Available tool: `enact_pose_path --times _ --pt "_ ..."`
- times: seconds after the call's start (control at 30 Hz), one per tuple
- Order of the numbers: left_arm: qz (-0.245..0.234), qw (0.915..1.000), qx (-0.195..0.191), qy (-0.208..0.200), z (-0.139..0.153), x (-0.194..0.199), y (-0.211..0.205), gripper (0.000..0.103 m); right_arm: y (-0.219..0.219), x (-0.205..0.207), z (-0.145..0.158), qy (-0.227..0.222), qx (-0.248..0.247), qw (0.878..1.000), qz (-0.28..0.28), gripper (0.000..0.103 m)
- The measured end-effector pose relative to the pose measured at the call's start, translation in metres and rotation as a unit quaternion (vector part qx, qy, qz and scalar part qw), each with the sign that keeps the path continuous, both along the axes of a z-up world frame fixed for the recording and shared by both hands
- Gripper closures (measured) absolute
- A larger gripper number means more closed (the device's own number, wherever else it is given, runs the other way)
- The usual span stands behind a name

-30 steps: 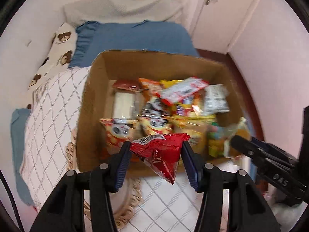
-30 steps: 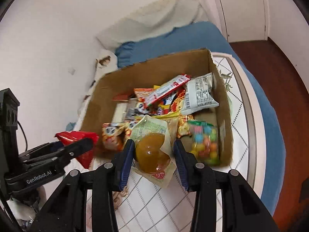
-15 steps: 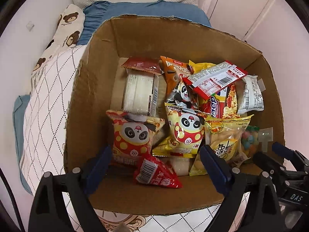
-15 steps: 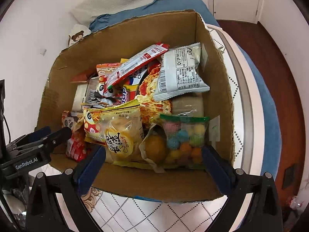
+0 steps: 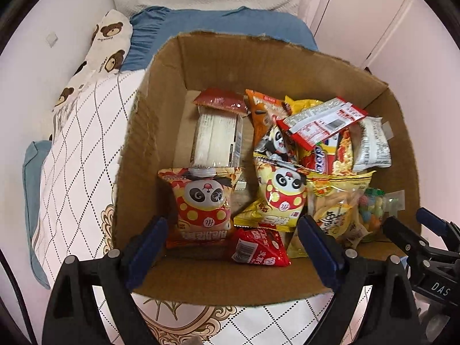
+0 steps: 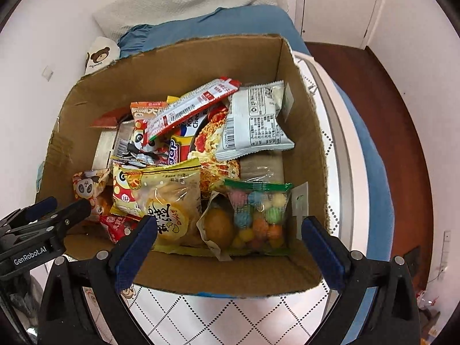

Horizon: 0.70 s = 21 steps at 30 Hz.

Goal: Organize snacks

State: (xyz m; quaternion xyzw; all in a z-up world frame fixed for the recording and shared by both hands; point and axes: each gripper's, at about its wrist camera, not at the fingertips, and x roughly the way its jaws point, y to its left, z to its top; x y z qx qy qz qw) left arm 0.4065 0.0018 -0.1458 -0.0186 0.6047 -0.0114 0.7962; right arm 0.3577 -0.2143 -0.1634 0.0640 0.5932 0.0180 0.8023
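An open cardboard box (image 5: 161, 100) (image 6: 302, 109) full of snack packets stands on the bed. My left gripper (image 5: 233, 247) is open and empty above the box's near edge. Below it lies a small red packet (image 5: 260, 248), which also shows in the right wrist view (image 6: 118, 225). My right gripper (image 6: 228, 247) is open and empty over the near right corner. Below it lie a clear packet with an orange jelly (image 6: 218, 224) and a bag of coloured candy balls (image 6: 260, 215). Panda packets (image 5: 204, 201) and a yellow bag (image 6: 166, 201) lie at the front.
The box sits on a white quilted cover (image 5: 77, 155) with a blue sheet, a bear pillow (image 5: 109, 43) and a white pillow (image 6: 184, 3) behind it. A wall runs along the left. A door (image 5: 362, 14) and dark wood floor (image 6: 402, 109) are to the right.
Both grippers have opened and let go: the red packet and the orange jelly packet dropped into the box. Both grippers then pulled back slightly from the box.
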Motion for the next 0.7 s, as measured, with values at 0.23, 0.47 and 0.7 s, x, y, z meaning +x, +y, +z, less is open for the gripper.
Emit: enact_pose_path --times 0.23,0.47,0.7 --pt "0.002 0.9987 0.001 -0.052 0.039 -0.026 -0.001 0.01 0.003 -0.026 0.039 -0.044 -0.006 0.999 0.001 0.001" --pt "0.005 0.9924 0.022 -0.121 0.09 -0.078 -0.002 0.01 0.004 -0.076 0.09 -0.102 -0.007 0.995 0.005 0.001" --pt "0.008 0.9845 0.018 -0.175 0.129 -0.13 -0.002 0.01 0.003 -0.132 0.138 -0.162 -0.021 0.986 0.012 0.001"
